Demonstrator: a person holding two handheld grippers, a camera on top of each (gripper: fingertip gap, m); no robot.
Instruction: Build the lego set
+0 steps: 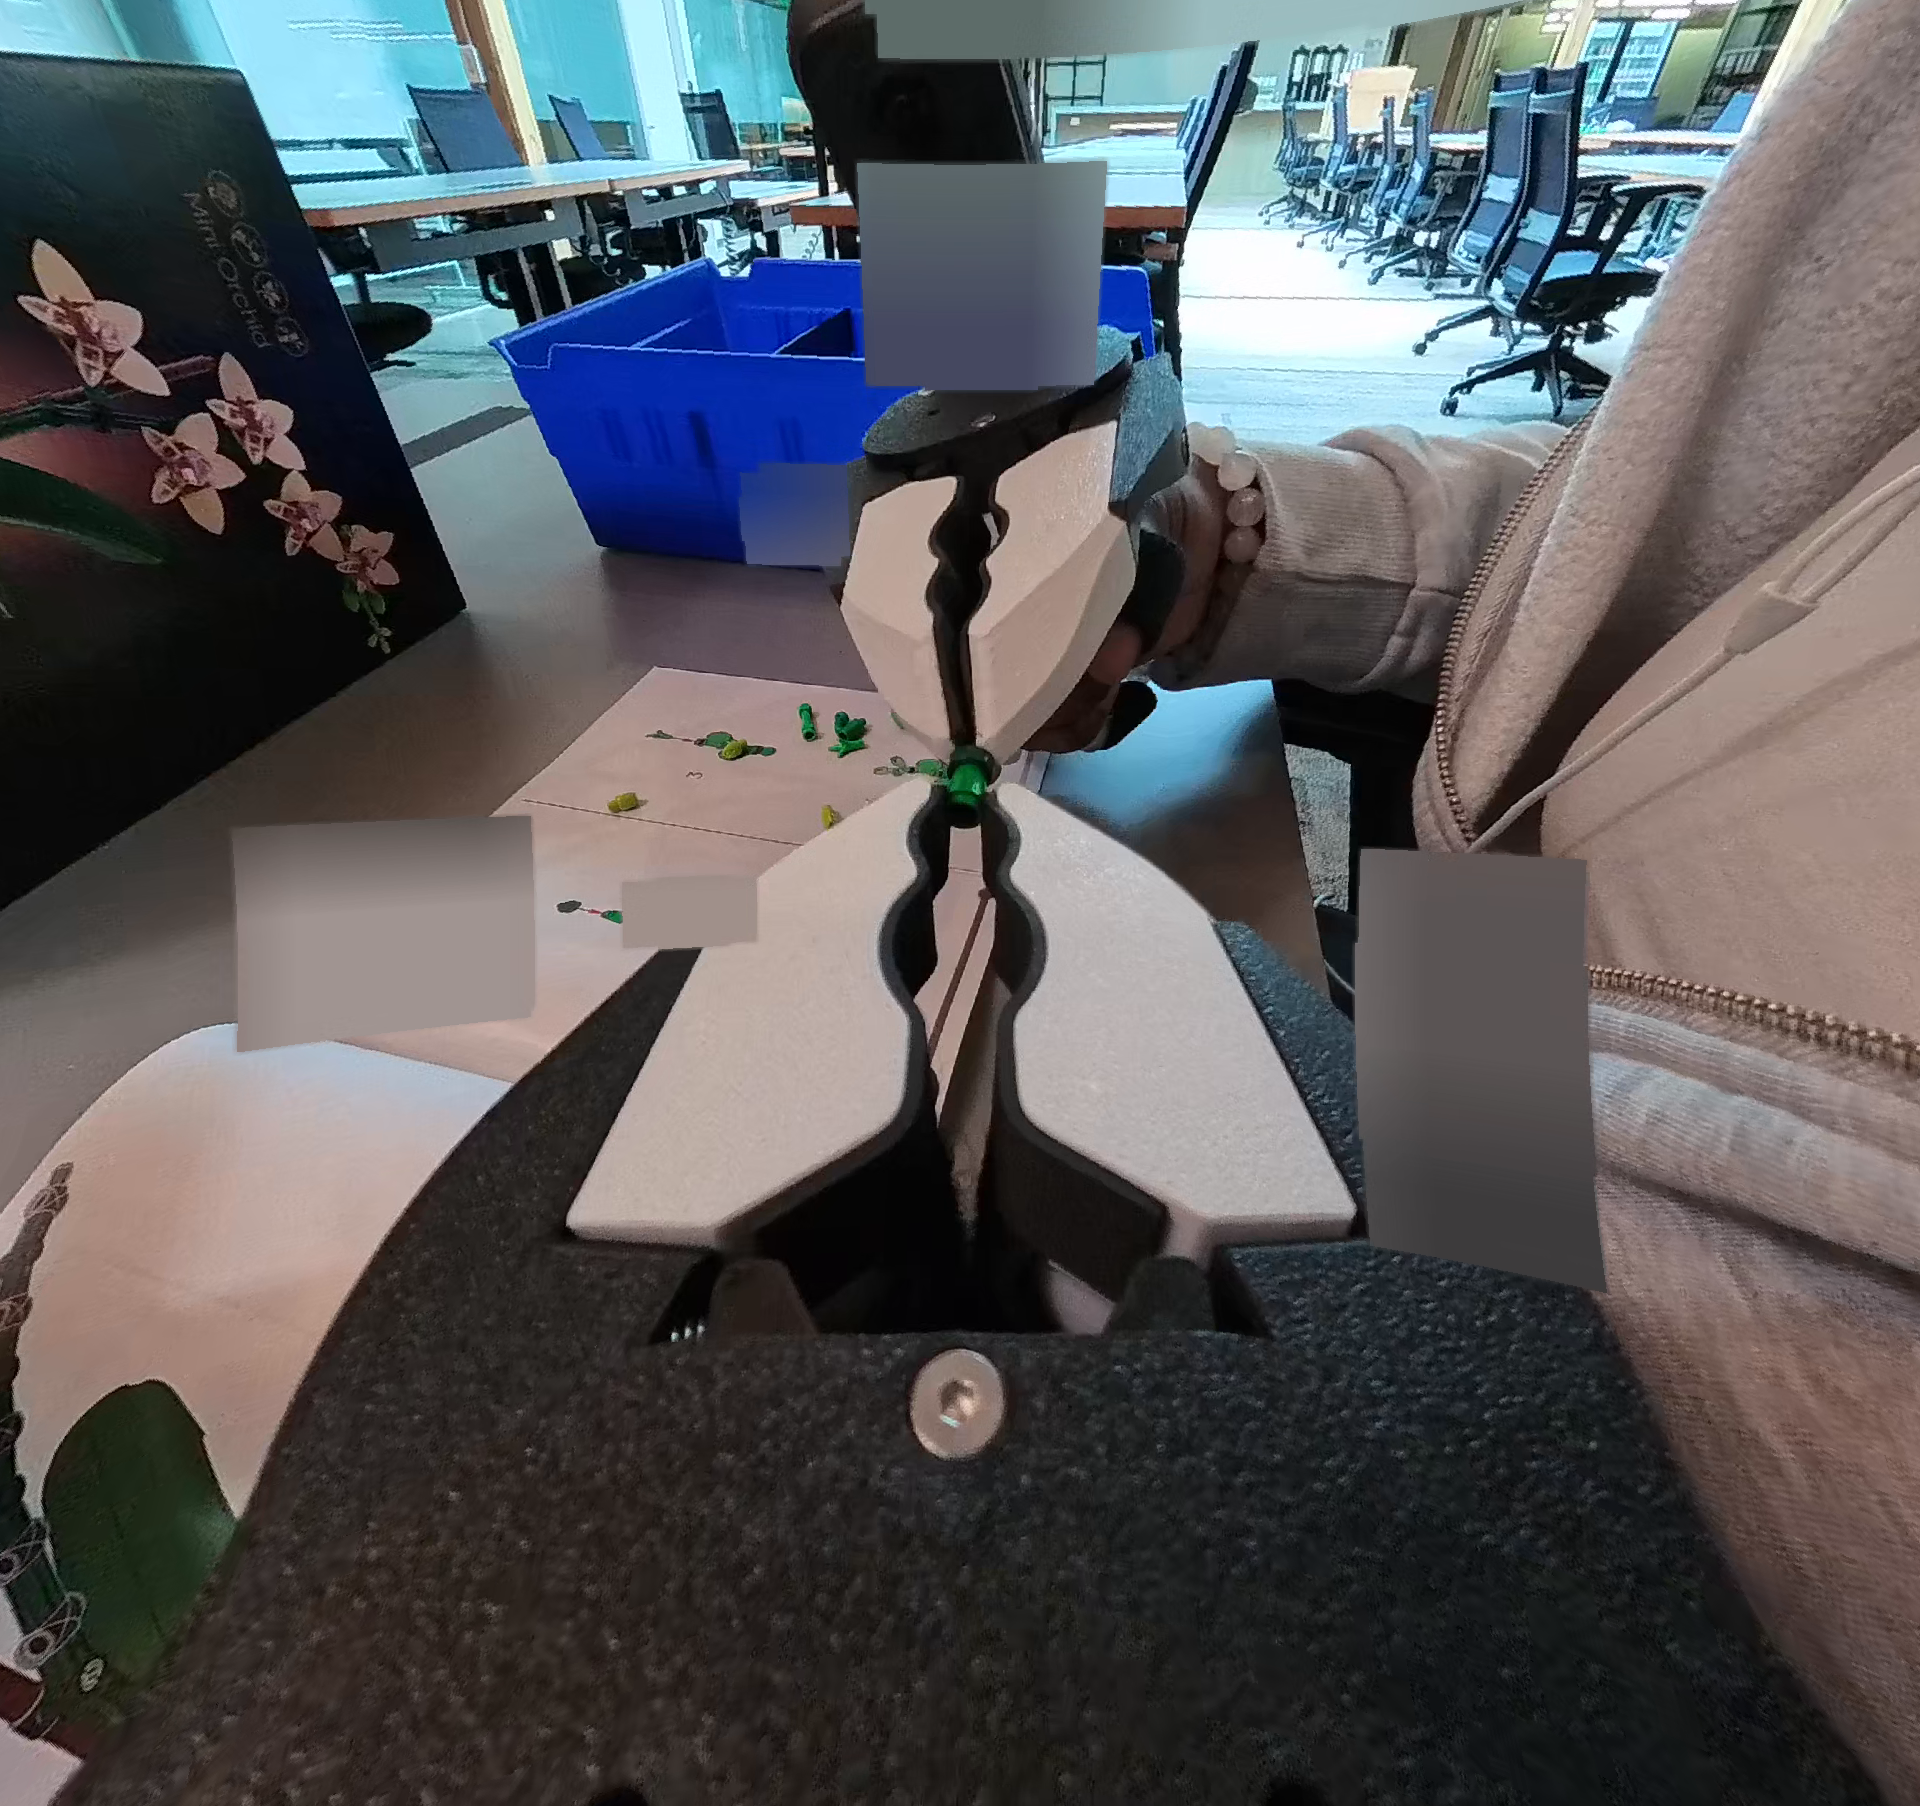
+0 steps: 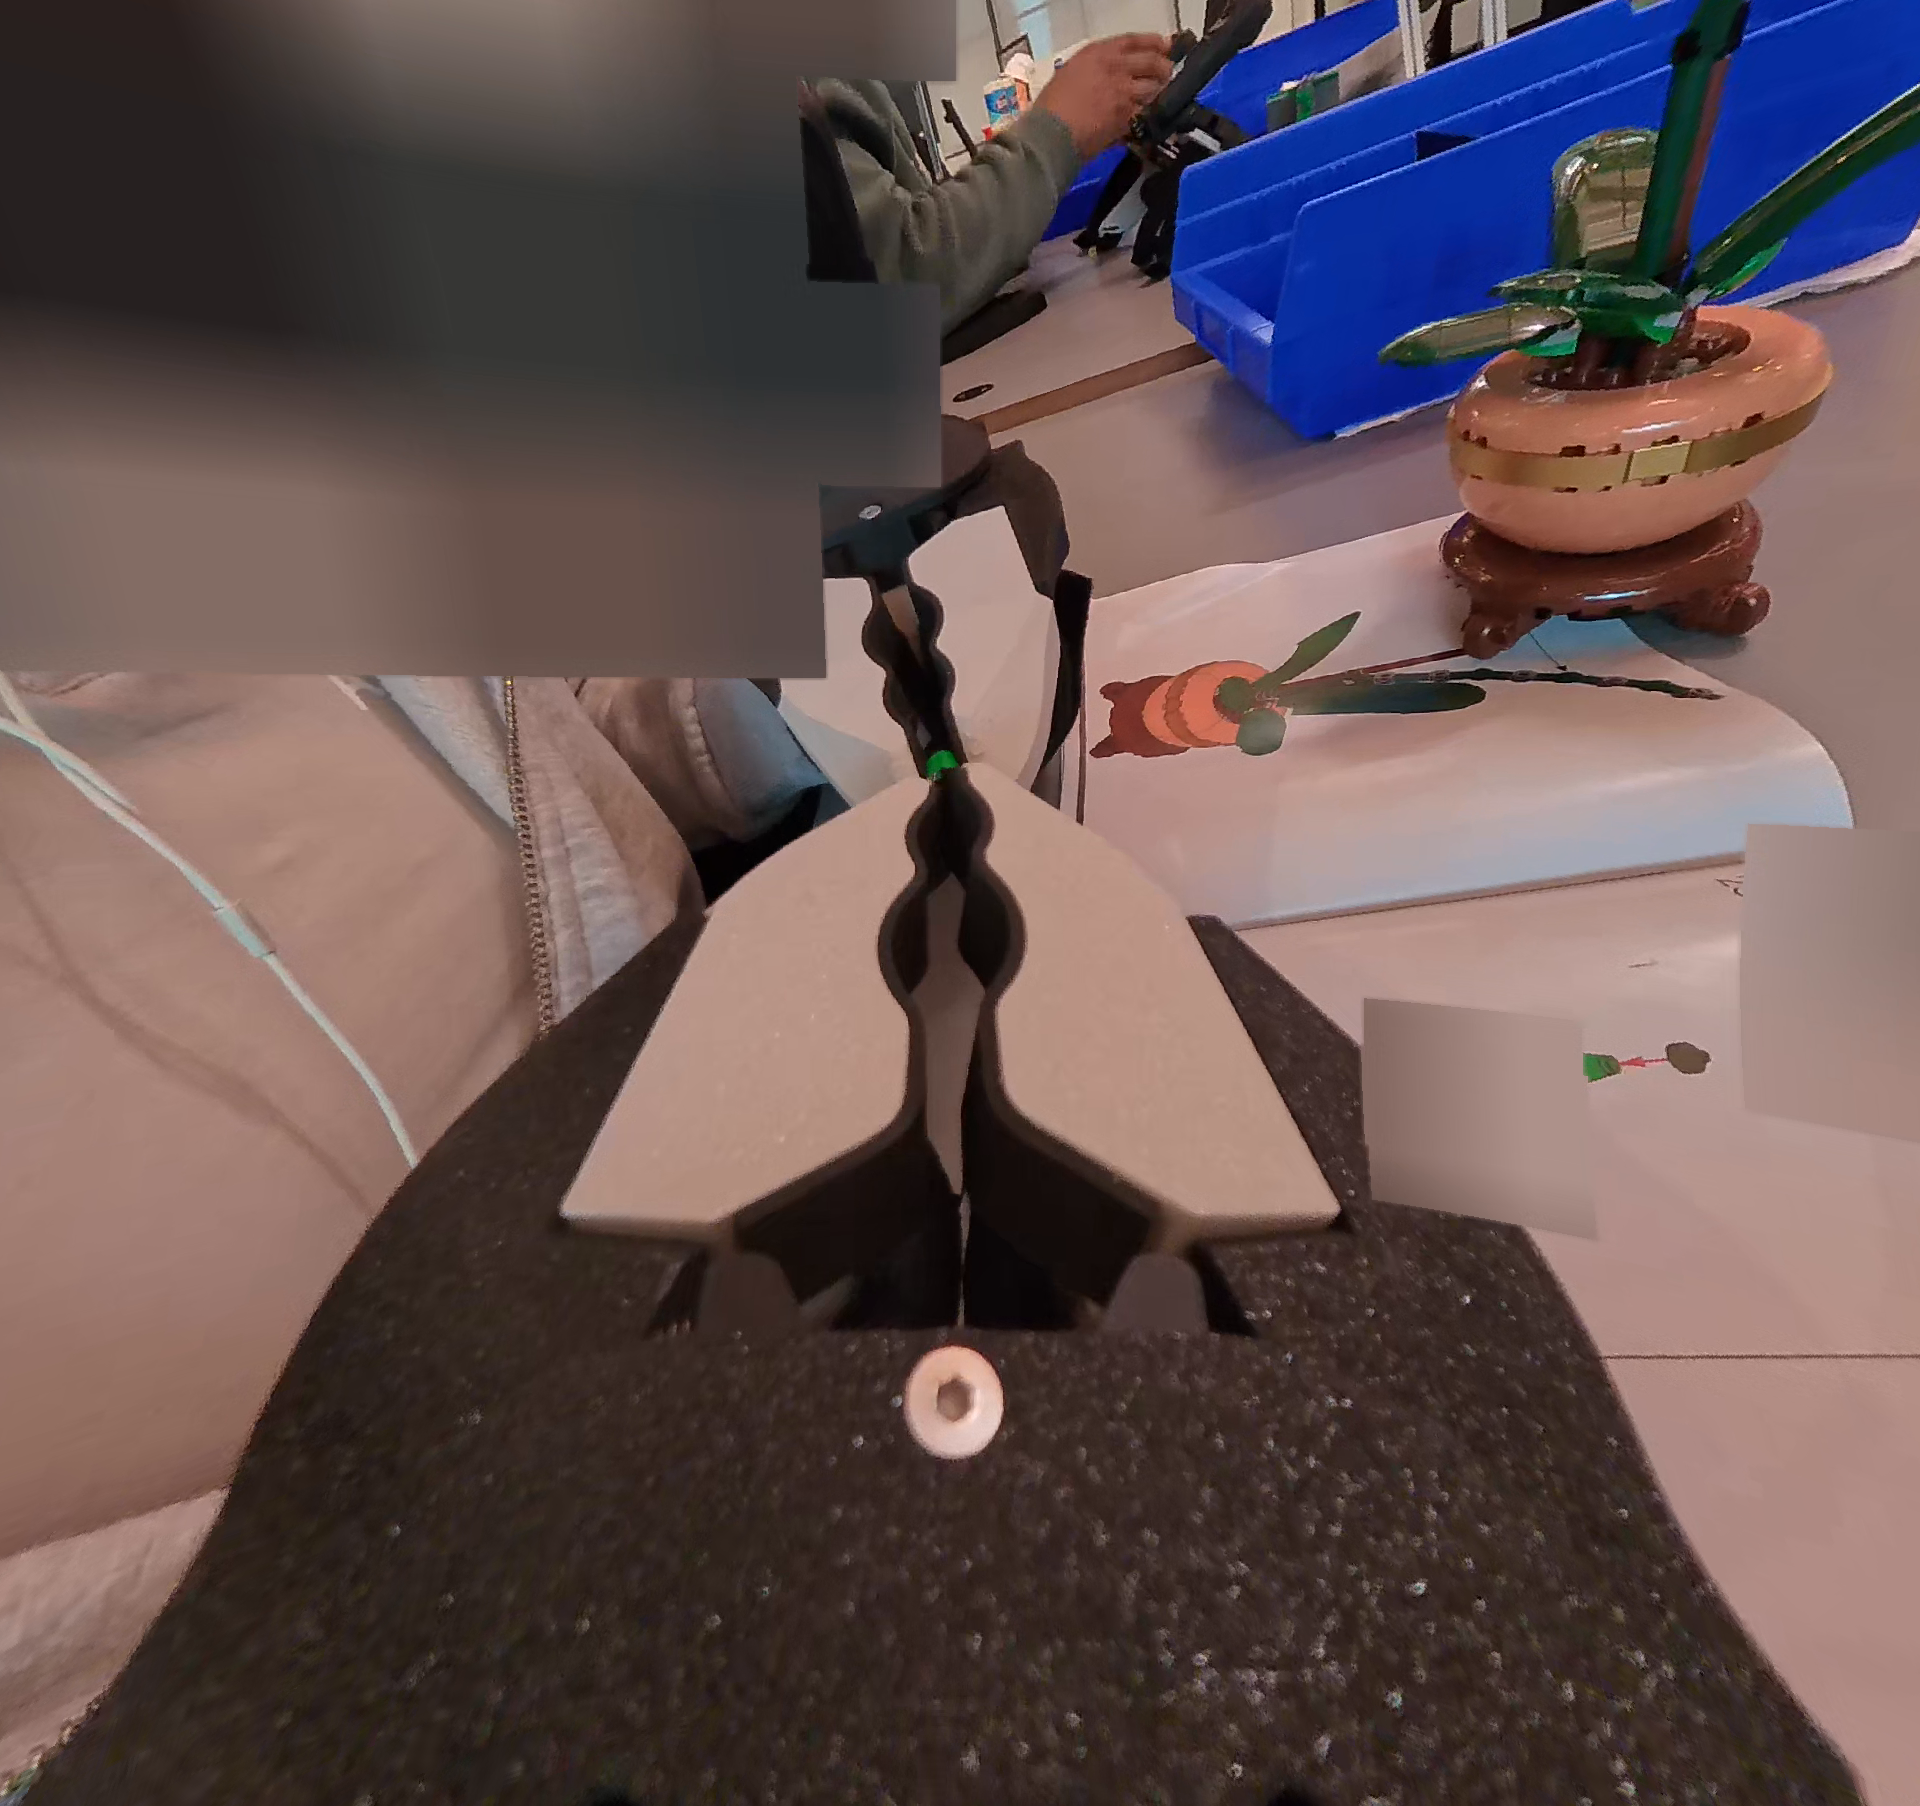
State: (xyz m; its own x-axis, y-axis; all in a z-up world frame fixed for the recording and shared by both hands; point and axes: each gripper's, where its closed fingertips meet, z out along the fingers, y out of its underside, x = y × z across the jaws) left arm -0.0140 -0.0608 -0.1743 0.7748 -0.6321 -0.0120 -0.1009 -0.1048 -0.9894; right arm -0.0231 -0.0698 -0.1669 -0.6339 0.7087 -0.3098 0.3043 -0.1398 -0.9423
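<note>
The left tongs (image 1: 961, 800) and the right tongs (image 1: 971, 743) meet tip to tip above the bench (image 1: 644, 603), both pinched nearly closed on one small green lego piece (image 1: 966, 782). In the right wrist view the same piece (image 2: 940, 764) shows as a green speck between the right tongs (image 2: 945, 790) and the left tongs (image 2: 925, 717) opposite; which pair bears the load cannot be told.

Under the tips lies the open instruction sheet (image 1: 727, 769), with several loose green parts (image 1: 831, 726) and a yellow-green part (image 1: 623, 802) scattered on it. The dark set box (image 1: 187, 426) stands at the left, and a blue bin (image 1: 675, 406) sits behind the sheet. The half-built orchid pot (image 2: 1631, 447), tan with a gold band on a brown stand, rests on the bench to the right, well apart from the tongs, with another blue bin (image 2: 1455, 229) behind it. A person's beige sleeve (image 1: 1382, 551) reaches to the right tongs.
</note>
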